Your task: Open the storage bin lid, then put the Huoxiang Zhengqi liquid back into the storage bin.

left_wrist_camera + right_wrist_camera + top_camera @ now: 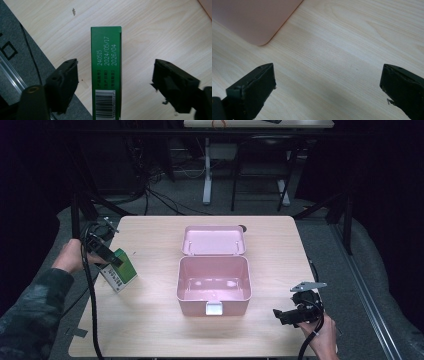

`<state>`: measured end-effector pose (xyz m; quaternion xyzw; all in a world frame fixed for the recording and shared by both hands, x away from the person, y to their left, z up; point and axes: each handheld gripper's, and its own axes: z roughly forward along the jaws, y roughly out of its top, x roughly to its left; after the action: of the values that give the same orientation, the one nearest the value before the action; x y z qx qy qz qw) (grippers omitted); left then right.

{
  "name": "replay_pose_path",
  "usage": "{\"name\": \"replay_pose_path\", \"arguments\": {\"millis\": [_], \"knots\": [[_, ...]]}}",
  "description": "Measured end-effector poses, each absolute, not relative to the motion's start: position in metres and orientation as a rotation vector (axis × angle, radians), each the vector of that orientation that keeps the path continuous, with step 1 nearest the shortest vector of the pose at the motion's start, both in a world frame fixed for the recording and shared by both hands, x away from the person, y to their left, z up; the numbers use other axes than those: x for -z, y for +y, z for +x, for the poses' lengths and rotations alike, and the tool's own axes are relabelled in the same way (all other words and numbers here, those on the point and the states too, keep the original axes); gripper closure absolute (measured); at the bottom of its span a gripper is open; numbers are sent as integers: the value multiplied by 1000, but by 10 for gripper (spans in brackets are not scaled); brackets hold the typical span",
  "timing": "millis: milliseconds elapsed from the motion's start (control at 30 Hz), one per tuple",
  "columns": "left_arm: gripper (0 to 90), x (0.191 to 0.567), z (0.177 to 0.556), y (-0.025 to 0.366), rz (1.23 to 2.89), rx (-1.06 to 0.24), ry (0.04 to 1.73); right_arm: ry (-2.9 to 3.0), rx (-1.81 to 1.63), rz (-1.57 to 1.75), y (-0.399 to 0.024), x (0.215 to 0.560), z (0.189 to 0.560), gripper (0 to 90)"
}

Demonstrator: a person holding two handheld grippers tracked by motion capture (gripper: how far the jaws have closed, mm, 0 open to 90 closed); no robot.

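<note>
Your left gripper (113, 82) straddles the narrow green cardboard carton (106, 75) near the table's left edge, jaws apart, pads seemingly not touching; an off-centre squeeze could tip it over; your right gripper (327, 92) gapes empty beside the open pink plastic box (214, 279).

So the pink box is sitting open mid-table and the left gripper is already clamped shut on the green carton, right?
Not quite. The pink box is open, but the left gripper straddles the green carton with gaps on both sides, not clamped; the left gripper view shows it.
</note>
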<state>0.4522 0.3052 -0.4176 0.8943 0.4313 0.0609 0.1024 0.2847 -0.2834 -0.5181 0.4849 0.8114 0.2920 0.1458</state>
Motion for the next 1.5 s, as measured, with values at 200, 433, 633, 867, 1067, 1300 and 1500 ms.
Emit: {"name": "replay_pose_path", "arguments": {"millis": [200,433,633,867,1067,1300,1500], "knots": [[282,424,459,303,2654,-159,1271,2338,-840,1402,-284,519,286,0],[403,429,462,297,2679,-162,1286,2338,-829,1401,-284,518,285,0],[487,433,463,299,2689,-159,1312,2342,-822,1398,-284,518,286,0],[627,438,461,300,2703,-176,1293,2346,-813,1391,-283,518,286,0],[635,436,460,297,2755,-175,1254,2349,-807,1384,-283,518,287,0],[635,418,458,292,2770,-176,1191,2370,-784,1385,-282,520,288,0],[635,401,455,280,2791,-189,1116,2381,-767,1379,-281,521,288,0]]}}
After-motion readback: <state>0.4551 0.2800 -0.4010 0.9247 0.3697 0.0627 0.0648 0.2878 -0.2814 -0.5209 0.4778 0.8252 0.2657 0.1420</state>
